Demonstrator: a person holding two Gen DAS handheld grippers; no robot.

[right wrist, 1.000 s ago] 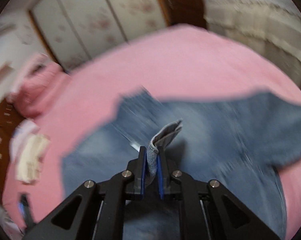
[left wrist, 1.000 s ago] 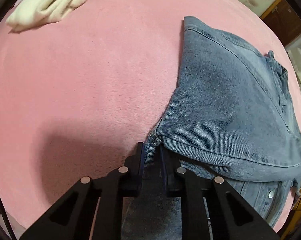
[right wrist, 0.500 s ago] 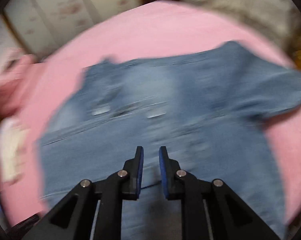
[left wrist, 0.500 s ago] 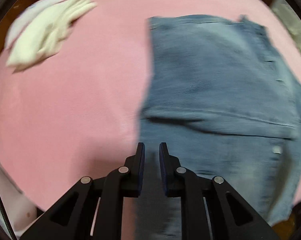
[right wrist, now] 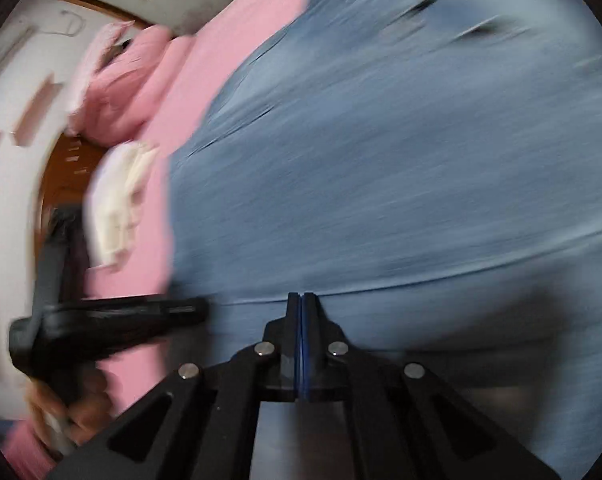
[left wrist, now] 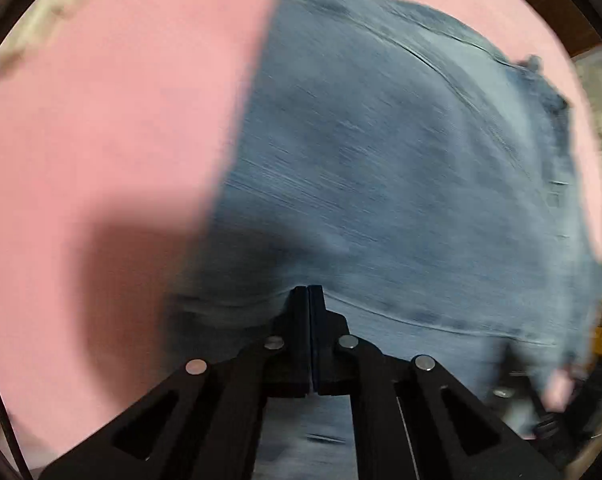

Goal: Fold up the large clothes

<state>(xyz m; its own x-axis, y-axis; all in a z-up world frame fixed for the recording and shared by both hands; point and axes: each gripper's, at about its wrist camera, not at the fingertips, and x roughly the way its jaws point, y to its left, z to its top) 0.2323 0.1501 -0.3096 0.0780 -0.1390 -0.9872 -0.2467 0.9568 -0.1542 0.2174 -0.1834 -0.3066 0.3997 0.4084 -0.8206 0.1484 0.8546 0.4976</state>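
Note:
A blue denim garment lies spread on the pink bed, and both views are blurred by motion. My left gripper hovers over the near hem seam. It is shut, the jaws just closed pad to pad with no cloth seen between them. My right gripper points down at the denim close above it. It is also shut, its blue pads touching and nothing pinched. In the right wrist view the left gripper shows as a black blur at the left, held by a hand.
A cream garment lies bunched on the bed left of the denim; it shows again at top left. Pink bedding is piled by the wall. A blurred hand and black gripper sit at the denim's right edge.
A second ago both grippers pinched denim; half a second ago both stood slightly open and empty. Now both jaws are closed together. The right gripper has dropped closer to the cloth, and the left has shifted across it.

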